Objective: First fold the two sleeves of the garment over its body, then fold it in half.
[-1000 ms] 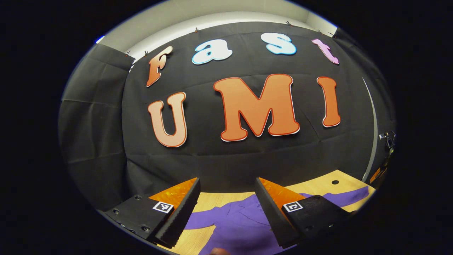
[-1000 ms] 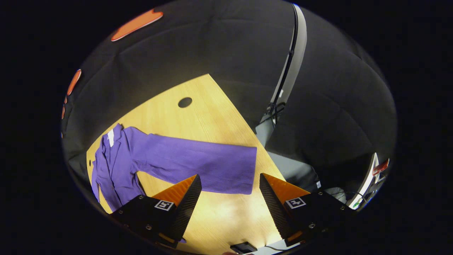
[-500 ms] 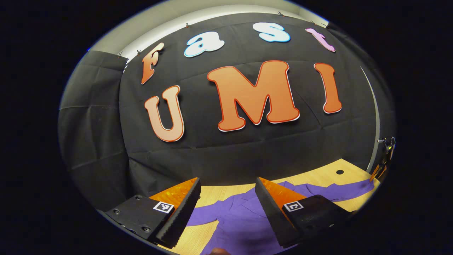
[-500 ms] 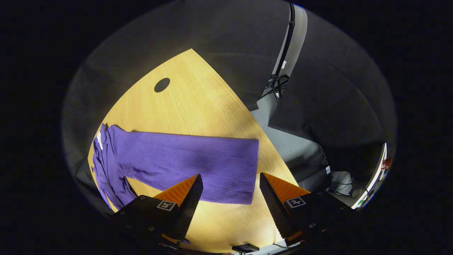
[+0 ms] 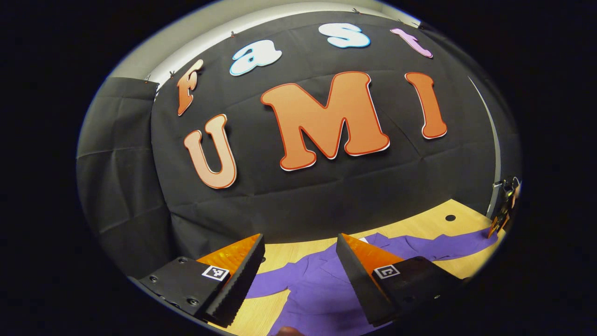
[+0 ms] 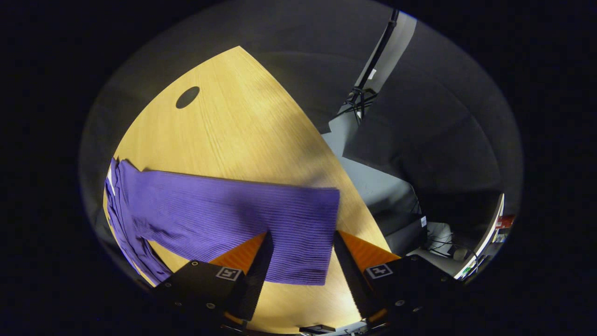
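I hold the right gripper (image 6: 301,245) apart astride the sleeve (image 6: 242,214) cuff to pinch it; left gripper (image 5: 301,254) apart above the garment (image 5: 322,289).

A purple ribbed-knit garment (image 6: 219,210) lies spread flat on the light wooden table (image 6: 242,126), unfolded. One long sleeve (image 6: 280,219) stretches straight out toward the table's edge, its cuff squared off. In the left gripper view the body (image 5: 317,284) and both sleeves lie extended sideways.
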The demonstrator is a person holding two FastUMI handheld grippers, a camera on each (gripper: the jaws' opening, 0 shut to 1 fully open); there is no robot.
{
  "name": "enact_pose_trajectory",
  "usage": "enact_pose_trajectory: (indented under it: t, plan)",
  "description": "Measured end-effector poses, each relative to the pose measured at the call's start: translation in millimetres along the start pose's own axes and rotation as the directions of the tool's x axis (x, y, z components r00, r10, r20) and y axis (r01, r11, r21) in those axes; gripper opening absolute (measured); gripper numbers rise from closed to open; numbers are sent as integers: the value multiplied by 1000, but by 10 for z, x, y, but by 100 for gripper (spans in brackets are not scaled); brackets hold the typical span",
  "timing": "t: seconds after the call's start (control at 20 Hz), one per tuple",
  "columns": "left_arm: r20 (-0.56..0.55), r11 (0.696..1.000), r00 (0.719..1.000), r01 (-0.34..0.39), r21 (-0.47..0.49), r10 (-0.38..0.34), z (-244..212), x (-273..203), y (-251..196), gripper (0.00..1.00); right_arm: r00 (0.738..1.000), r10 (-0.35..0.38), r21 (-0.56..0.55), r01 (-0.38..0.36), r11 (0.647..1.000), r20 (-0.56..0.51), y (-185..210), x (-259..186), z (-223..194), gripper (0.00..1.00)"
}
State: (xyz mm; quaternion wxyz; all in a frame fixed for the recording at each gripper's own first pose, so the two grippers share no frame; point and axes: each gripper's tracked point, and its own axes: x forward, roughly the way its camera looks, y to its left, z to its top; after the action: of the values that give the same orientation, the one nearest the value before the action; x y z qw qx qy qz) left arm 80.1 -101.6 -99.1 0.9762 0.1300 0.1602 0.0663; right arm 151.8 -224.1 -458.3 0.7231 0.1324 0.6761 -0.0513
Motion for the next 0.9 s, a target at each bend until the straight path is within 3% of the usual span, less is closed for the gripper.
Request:
enact_pose_trajectory:
  t: [0.05,0.1,0.15,0.3,0.55,0.65,0.85,0.9]
  plan:
    - [-4,1000,1000,-3,4,3,-14,2,0,96,1000,-5,6,5,1000,2,-9,28,22,85]
    - [-7,1000,1000,-5,6,5,-17,4,3,100,1000,-2,10,2,1000,0,-9,11,14,51]
    - [-10,1000,1000,-8,8,8,-19,-8,8,96,1000,2,29,-2,1000,-1,-2,11,16,64]
    - [-6,1000,1000,-16,8,16,5,-37,41,96,996,86,107,-86,991,3,146,-10,12,6]
    - [2,1000,1000,-15,-26,15,-69,-128,260,100,986,120,77,-129,989,113,291,-444,155,3]
    - [8,999,1000,-6,-44,6,-104,-120,378,96,980,138,61,-148,987,142,443,-691,146,3]
    - [41,998,999,23,-67,-21,-129,-114,725,100,966,162,59,-177,982,201,791,-1191,47,3]
    - [51,998,999,22,-67,-19,-128,-117,854,96,962,169,53,-184,981,213,901,-1311,19,3]
